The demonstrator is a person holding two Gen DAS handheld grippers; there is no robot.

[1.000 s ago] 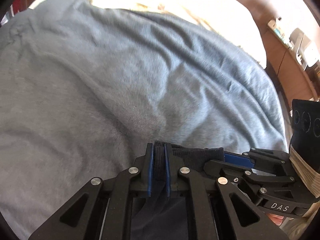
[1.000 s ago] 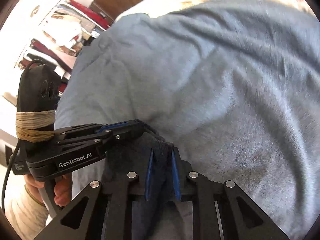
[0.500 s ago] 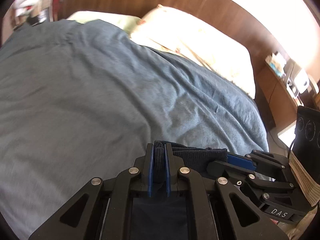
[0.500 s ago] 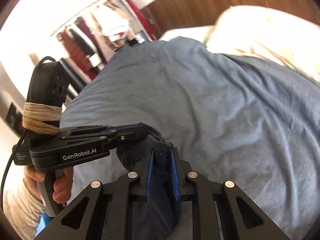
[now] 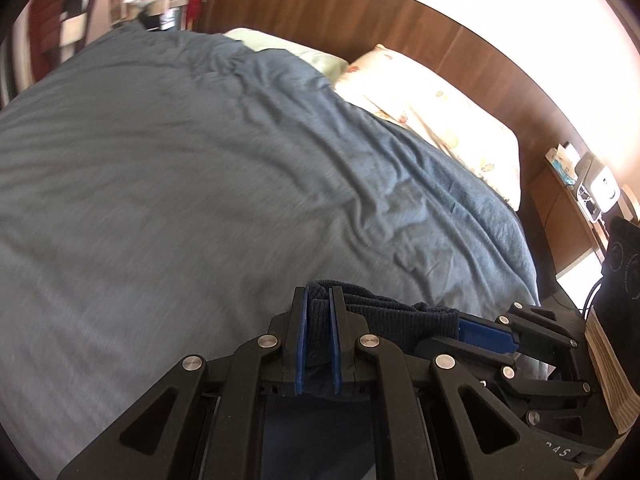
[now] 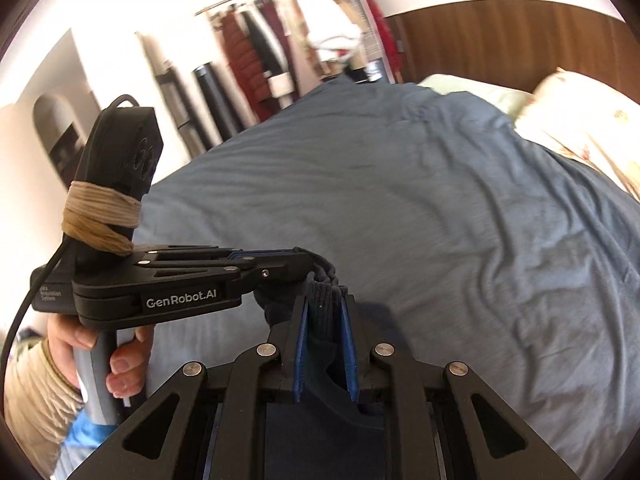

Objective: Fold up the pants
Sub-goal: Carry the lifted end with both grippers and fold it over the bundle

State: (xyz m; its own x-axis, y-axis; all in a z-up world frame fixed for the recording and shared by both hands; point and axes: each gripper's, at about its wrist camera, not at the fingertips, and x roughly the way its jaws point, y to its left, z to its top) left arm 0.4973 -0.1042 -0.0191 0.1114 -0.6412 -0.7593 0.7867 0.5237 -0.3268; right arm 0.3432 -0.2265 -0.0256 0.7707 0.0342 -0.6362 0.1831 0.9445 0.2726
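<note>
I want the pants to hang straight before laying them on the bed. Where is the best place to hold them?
By the ribbed waistband, as now: the left gripper and right gripper each pinch its top edge from above, apart, so the dark fabric drops evenly below. Keeping the band taut between them probably prevents twisting.

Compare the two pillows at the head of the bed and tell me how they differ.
The floral pillow is cream with a scattered flower print; the green pillow is plain pale green. The floral pillow lies mostly uncovered, while the green pillow is largely tucked under the blue blanket. Both lie against the wooden headboard.
</note>
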